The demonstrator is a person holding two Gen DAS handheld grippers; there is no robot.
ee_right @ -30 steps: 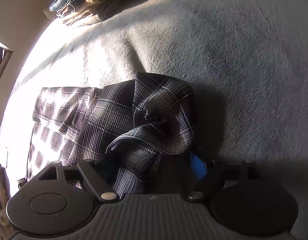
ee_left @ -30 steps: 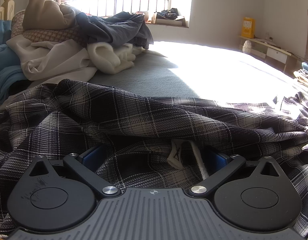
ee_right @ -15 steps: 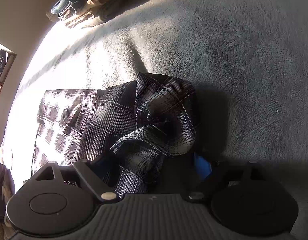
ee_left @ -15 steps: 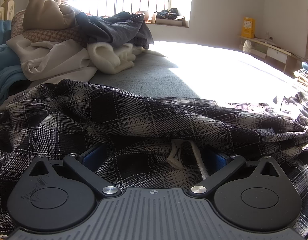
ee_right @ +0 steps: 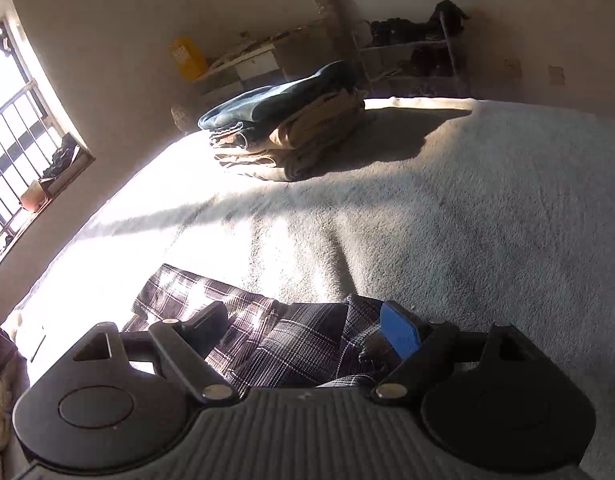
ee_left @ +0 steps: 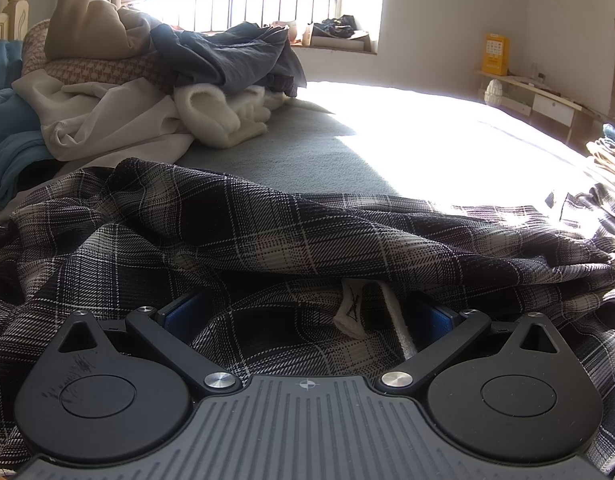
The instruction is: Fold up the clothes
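- Left claw [ee_left: 307,308] hasn't moved: fingers spread wide, nosed into the plaid shirt [ee_left: 267,236] on the bed [ee_left: 307,152], clamping nothing.
- Right claw [ee_right: 307,326] has lifted and tipped up off the shirt, jaws apart and empty; the cloth now lies below it, released, so I judge that fold laid.

The left black two-finger gripper [ee_left: 305,308] points shallowly downward, its blue-padded fingers [ee_left: 183,310] spread wide and partly buried in cloth. The right black gripper [ee_right: 307,324] tilts downward too, its jaws wide apart, one blue pad [ee_right: 399,334] showing.
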